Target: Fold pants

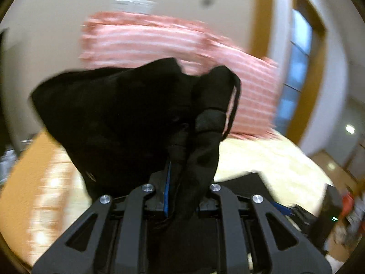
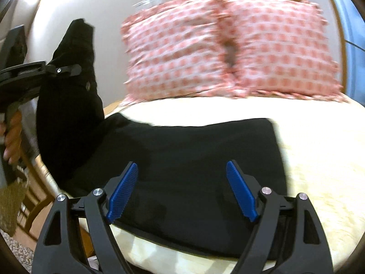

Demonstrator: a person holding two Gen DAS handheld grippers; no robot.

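Observation:
Black pants (image 2: 194, 159) lie across a cream bed (image 2: 319, 171), with one end lifted at the left. My left gripper (image 1: 180, 159) is shut on that lifted end of the pants (image 1: 114, 118) and holds it up in the air; the cloth drapes over its fingers and hides them. It also shows in the right wrist view (image 2: 68, 69), clamped on the raised cloth (image 2: 68, 105). My right gripper (image 2: 182, 182) is open and empty, its blue pads (image 2: 123, 191) spread just above the flat part of the pants.
Two red-and-white checked pillows (image 2: 228, 52) stand at the head of the bed against a cream wall. They also show in the left wrist view (image 1: 182, 43). A wooden floor (image 1: 45, 171) lies to the left of the bed. A doorway with a window (image 1: 296, 68) is at the right.

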